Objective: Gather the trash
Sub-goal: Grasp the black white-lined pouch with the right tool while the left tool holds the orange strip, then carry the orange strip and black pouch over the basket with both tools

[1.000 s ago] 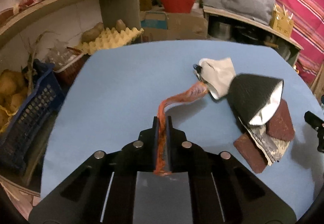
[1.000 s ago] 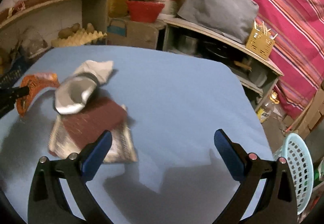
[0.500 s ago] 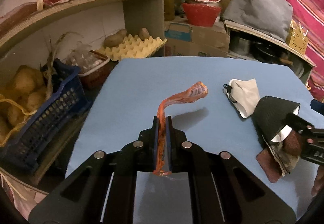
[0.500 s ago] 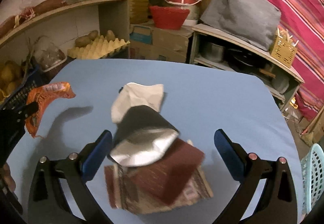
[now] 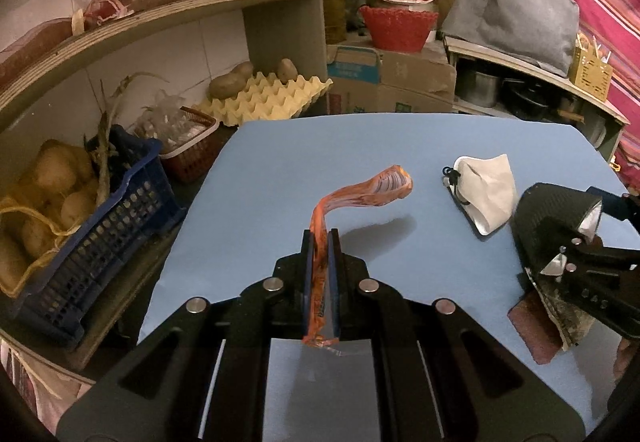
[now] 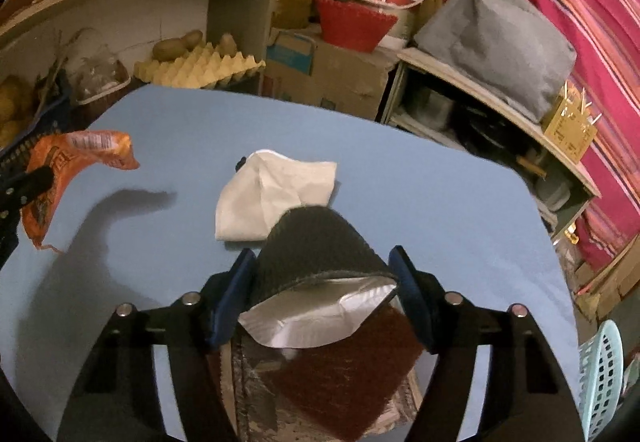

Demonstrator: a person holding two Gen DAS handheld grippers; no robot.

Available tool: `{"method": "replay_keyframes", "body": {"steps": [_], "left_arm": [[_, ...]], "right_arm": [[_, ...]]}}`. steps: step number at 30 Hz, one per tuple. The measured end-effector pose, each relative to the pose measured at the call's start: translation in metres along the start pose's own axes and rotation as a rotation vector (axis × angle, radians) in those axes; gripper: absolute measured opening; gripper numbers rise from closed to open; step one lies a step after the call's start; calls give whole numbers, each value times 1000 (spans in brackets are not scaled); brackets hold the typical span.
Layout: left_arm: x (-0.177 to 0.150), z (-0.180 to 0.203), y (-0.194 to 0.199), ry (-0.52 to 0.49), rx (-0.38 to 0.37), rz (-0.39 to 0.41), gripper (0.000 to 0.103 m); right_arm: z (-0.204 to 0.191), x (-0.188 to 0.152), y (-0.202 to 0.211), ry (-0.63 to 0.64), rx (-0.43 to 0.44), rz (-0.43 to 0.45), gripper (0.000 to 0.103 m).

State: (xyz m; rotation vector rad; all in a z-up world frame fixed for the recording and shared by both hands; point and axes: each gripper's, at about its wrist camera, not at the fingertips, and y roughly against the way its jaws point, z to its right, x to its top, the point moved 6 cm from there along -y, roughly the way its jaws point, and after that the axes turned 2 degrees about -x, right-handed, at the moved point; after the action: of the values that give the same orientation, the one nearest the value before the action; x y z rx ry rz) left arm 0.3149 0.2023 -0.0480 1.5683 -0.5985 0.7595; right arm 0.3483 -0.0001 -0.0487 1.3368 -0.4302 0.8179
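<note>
Left tongs (image 5: 320, 242) pressed together, pinching crumpled orange plastic wrapper (image 5: 362, 194) above blue surface (image 5: 280, 162); right tongs (image 6: 322, 282) just closing around black foil-lined pouch (image 6: 316, 254) (pads at its sides); white crumpled paper (image 6: 276, 190) beyond, on surface.

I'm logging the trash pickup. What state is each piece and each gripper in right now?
left gripper: shut on the orange wrapper.
orange wrapper: lifted off the blue table.
right gripper: jaws have just been closing, pads against the black pouch.
black pouch: mouth gaping, silver lining showing.
white mask: crumpled, lying on the table.
brown pad: flat, under the pouch.
</note>
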Motion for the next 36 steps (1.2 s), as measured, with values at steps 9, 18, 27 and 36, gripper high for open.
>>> {"method": "replay_keyframes", "body": {"steps": [9, 18, 27, 36], "left_arm": [[12, 33, 28, -33, -21, 55, 5], [18, 94, 54, -102, -76, 87, 5], [23, 181, 70, -171, -154, 101, 5], [22, 295, 95, -245, -278, 109, 5]], "right_arm": [[74, 8, 47, -97, -15, 112, 68], [205, -36, 74, -201, -142, 96, 68], [332, -107, 98, -376, -254, 62, 68], [432, -175, 111, -531, -325, 36, 68]]}}
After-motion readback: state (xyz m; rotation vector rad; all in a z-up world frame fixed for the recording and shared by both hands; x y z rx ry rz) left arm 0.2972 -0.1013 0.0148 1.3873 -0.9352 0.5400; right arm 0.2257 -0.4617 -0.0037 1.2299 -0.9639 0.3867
